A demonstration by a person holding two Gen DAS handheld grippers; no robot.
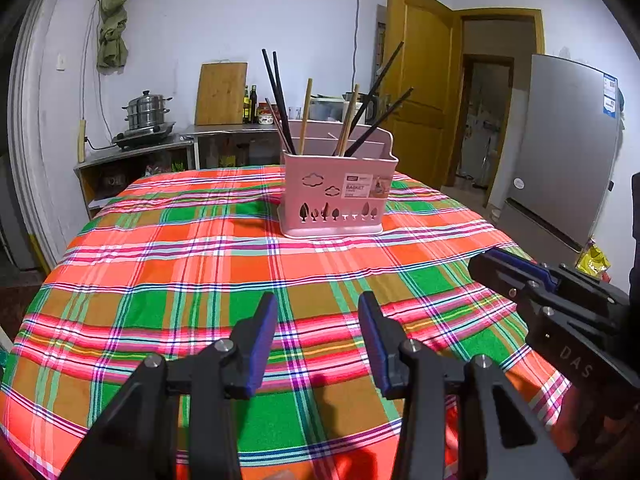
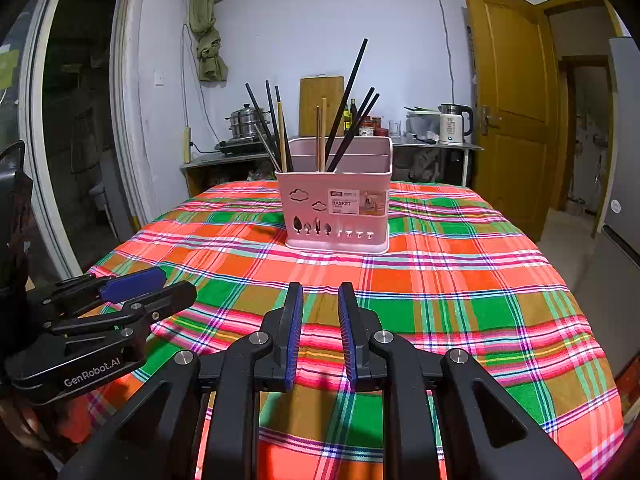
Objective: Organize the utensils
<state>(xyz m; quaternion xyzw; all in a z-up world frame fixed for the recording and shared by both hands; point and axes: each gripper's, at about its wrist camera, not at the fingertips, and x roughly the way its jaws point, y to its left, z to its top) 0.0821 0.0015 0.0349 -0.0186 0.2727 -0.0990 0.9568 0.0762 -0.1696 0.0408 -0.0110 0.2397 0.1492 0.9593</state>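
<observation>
A pink utensil basket (image 1: 336, 196) stands on the plaid tablecloth (image 1: 200, 264) at the far middle of the table; it also shows in the right wrist view (image 2: 338, 212). Several black chopsticks (image 1: 280, 100) and wooden chopsticks (image 1: 306, 114) stand upright or leaning in it. My left gripper (image 1: 318, 304) is open and empty above the near part of the table. My right gripper (image 2: 320, 294) is open a little and empty, well short of the basket. Each gripper shows in the other's view: the right gripper (image 1: 492, 264) at the right, the left gripper (image 2: 176, 286) at the left.
Behind the table is a counter (image 1: 160, 148) with a steel steamer pot (image 1: 148, 112), a wooden cutting board (image 1: 220, 94), bottles and a kettle (image 2: 452, 124). A yellow door (image 1: 416, 92) and a grey fridge (image 1: 568, 148) stand to the right.
</observation>
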